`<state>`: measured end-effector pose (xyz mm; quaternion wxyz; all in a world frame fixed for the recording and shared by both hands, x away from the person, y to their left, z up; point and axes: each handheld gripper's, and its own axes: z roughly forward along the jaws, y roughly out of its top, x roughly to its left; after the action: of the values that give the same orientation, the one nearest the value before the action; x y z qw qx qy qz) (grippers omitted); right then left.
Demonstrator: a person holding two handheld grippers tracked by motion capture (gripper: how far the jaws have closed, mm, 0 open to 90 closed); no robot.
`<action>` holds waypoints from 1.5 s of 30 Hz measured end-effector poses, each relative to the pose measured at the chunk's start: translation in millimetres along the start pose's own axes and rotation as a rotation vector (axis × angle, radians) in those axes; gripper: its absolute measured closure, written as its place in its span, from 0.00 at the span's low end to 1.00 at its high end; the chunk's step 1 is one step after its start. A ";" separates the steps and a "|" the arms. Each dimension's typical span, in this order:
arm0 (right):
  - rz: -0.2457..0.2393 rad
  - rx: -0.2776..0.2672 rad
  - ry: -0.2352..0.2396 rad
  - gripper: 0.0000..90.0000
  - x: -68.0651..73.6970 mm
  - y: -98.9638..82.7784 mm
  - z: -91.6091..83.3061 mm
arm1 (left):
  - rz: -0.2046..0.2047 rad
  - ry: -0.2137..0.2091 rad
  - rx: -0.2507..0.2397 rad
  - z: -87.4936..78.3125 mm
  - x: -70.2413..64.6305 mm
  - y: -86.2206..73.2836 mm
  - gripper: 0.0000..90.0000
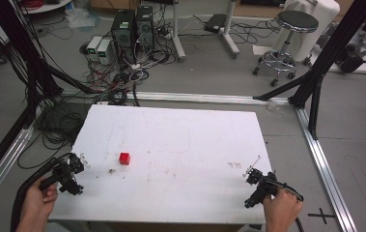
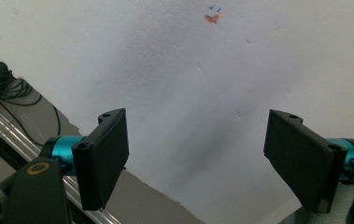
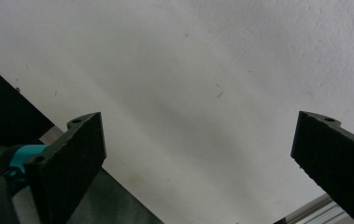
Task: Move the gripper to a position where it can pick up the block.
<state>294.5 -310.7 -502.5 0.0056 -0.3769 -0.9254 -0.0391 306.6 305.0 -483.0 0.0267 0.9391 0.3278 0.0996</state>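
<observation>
A white table [image 1: 180,145] carries a single small red cube [image 1: 124,158], sitting left of centre on the surface and apart from both tools. The left hand-held gripper [image 1: 77,170] is held by the left hand [image 1: 40,195] at the table's near left corner; its own view shows the jaws spread wide with nothing between them, over bare white surface and the table edge. The right hand-held gripper [image 1: 254,180] is held by the right hand [image 1: 281,208] at the near right corner; its jaws are likewise wide apart and empty. A small orange and blue mark [image 2: 212,16] shows on the surface ahead of the left gripper.
</observation>
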 end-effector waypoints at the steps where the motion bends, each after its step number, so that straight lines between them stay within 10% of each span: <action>1: 0.004 0.011 0.003 0.03 0.6 -0.3 0.6 | 0.001 -0.004 -0.002 0.0 0.0 -0.2 0.25; 22: 0.008 0.022 0.022 0.03 0.3 0.2 0.2 | 0.052 -0.003 0.001 -1.4 -2.1 1.7 0.25; 45: 0.005 0.015 0.027 0.03 1.1 -3.6 -0.4 | 0.331 -0.056 0.007 -8.0 20.0 34.7 0.25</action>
<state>291.1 -312.6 -502.3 0.0210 -0.3788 -0.9245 -0.0371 341.5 290.2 -467.8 0.0160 0.9827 0.1683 0.0754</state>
